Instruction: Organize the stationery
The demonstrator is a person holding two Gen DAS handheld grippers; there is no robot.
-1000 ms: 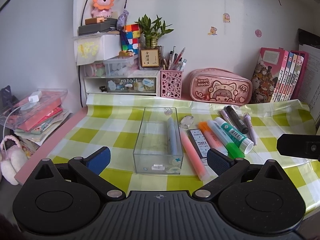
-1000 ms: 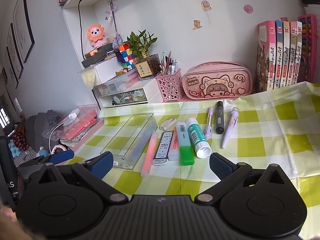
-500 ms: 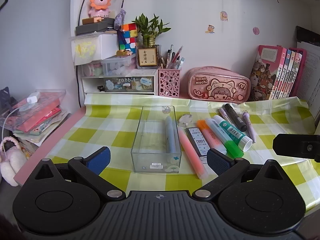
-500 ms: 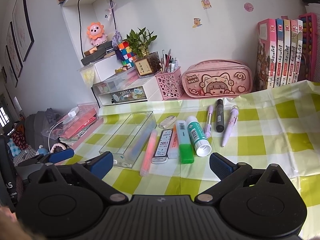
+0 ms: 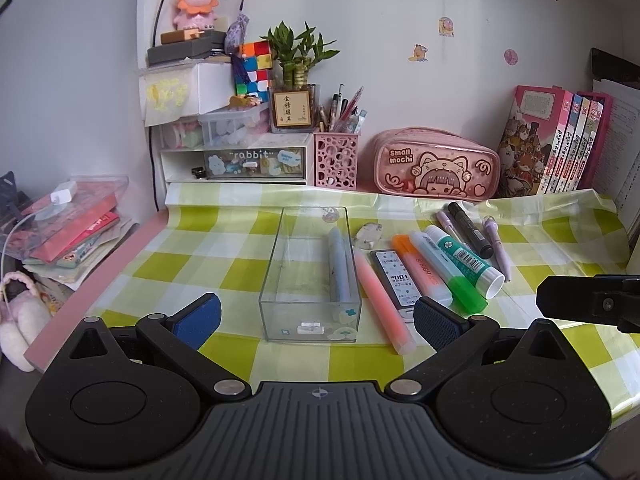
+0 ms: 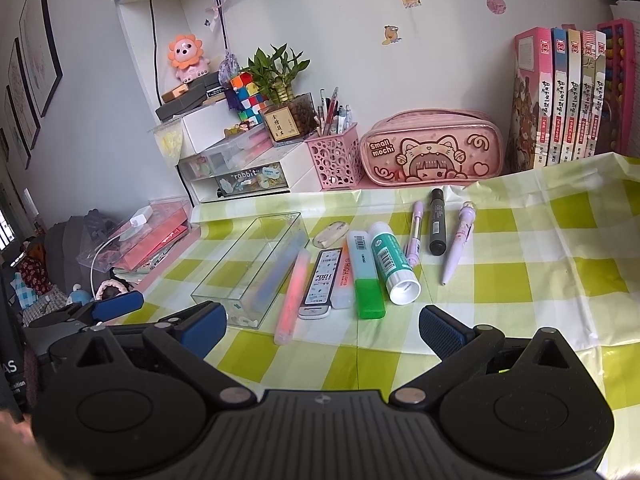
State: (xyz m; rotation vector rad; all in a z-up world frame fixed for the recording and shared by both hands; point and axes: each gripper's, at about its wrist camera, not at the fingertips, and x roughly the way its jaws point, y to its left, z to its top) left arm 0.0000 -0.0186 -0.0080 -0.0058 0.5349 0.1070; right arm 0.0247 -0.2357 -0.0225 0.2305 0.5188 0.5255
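Both grippers have drifted back a little from the worktop (image 5: 192, 272) over the last second, so the things on it sit slightly further off; nothing on the cloth itself has shifted. From where I stand the left gripper (image 5: 316, 316) hangs above the near edge with its fingers spread wide and nothing between them, and the right gripper (image 6: 322, 320) is the same, released and empty, a bit to the right. The clear box (image 5: 310, 276) lies lengthwise near the middle of the worktop with one pale blue pen (image 5: 339, 264) already lying along its right wall. Just beside that wall, outside it, the pink highlighter (image 5: 382, 300) rests on the cloth, then the lead case (image 5: 394, 280), the orange highlighter (image 5: 420, 268), the green-capped highlighter (image 5: 452, 276), the glue stick (image 5: 464, 260), and toward the far right the black marker (image 5: 470, 230) and two lilac pens (image 6: 458, 240). I'd say sorting has barely begun, and the next pick is probably the pink highlighter, nearest the box: come down across its width, close, lift over the box wall. It lies close to the lead case, so a finger may nudge that. Room is open along the near edge and to the right; the pencil case (image 5: 436, 166) and books (image 5: 556, 148) crowd the far edge.
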